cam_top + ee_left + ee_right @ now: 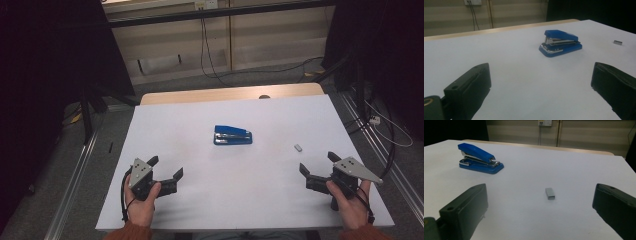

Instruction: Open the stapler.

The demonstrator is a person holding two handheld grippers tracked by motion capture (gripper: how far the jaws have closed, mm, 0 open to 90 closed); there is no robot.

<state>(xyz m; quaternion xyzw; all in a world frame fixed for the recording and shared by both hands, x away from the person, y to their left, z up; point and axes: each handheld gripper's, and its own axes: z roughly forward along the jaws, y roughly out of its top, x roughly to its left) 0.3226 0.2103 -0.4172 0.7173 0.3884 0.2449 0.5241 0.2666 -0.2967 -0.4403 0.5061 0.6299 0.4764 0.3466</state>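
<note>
Left gripper (166, 167): jaws wide, nothing between them. Right gripper (318, 163): jaws wide, likewise empty. Both rest low at the near table (200, 210) edge. Blue stapler (232, 135) at table centre, at 1 o'clock from left gripper; small grey staple block (298, 147) near right gripper, at 11 o'clock.

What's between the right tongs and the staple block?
Nothing: only bare white table lies between the open right tongs and the small grey staple block, as the right gripper view shows. The blue stapler sits off to the side.
</note>
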